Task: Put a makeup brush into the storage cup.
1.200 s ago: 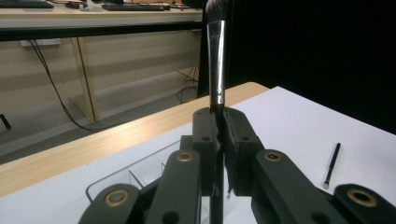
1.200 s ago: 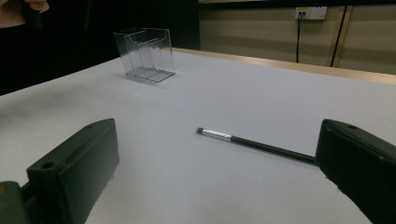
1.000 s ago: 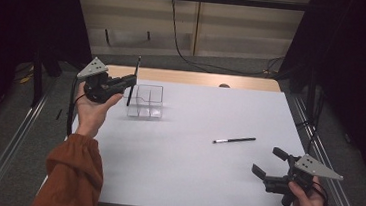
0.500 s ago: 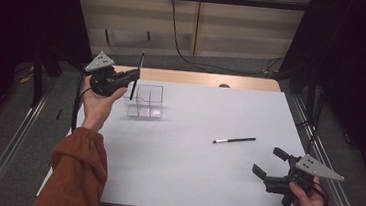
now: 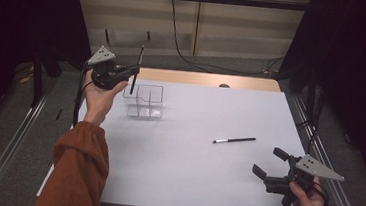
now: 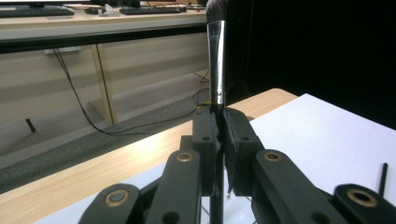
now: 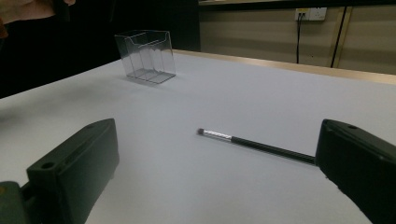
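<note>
My left gripper (image 5: 134, 71) is shut on a black makeup brush (image 5: 140, 56), held upright with the bristles up, over the left part of a clear plastic organizer (image 5: 145, 101) at the table's far left. In the left gripper view the silver ferrule of the brush (image 6: 215, 51) rises from the left gripper (image 6: 219, 135), whose jaws are pressed together. A second black brush (image 5: 235, 139) lies flat right of the table's middle. My right gripper (image 5: 268, 161) is open near the front right edge, nothing between its jaws. The right gripper view shows the lying brush (image 7: 252, 142) ahead of that gripper (image 7: 219, 172) and the organizer (image 7: 147, 56) far off.
The white table (image 5: 189, 184) has a wooden strip (image 5: 208, 79) along its far edge. Metal rails (image 5: 12, 143) run along the floor on both sides. A cable (image 5: 186, 48) trails on the floor behind the table.
The left hand has raised its gripper and the brush a little, up and away over the organizer's left side. The right gripper and the lying brush have stayed put.
</note>
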The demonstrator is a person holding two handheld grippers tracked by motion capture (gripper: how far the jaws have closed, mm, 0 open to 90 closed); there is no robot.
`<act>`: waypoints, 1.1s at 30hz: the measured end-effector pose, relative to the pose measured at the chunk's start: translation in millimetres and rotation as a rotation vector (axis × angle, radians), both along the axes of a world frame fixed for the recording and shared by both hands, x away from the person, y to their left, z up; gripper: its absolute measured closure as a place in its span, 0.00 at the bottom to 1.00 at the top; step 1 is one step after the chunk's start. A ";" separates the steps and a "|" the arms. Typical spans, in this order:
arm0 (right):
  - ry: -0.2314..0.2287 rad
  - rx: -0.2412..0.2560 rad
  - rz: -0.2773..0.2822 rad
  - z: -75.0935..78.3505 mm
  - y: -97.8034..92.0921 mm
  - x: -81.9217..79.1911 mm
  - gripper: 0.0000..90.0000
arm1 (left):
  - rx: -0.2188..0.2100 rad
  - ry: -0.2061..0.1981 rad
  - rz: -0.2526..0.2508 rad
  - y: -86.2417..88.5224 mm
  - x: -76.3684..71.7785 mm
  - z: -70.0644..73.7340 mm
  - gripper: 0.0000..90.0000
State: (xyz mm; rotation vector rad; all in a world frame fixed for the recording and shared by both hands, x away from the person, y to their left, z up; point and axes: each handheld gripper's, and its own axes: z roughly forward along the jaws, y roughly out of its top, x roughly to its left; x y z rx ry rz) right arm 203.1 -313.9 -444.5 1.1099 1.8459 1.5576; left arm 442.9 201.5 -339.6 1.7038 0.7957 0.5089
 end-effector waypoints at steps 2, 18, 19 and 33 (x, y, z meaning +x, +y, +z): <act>-0.001 -0.004 0.001 -0.1 -0.7 -0.1 0.00 | 0.006 -0.004 0.002 0.2 1.4 1.5 0.93; 0.008 0.006 -0.002 -0.1 -1.2 -1.0 0.00 | 0.028 0.016 0.013 0.2 15.4 -10.1 0.93; 0.006 0.003 -0.001 -0.1 -1.4 -1.1 0.00 | 0.021 0.014 0.014 0.2 15.7 -10.5 0.93; 0.008 0.005 -0.003 -0.3 -1.2 -1.1 0.00 | 0.014 0.036 0.022 4.4 19.6 -27.4 0.93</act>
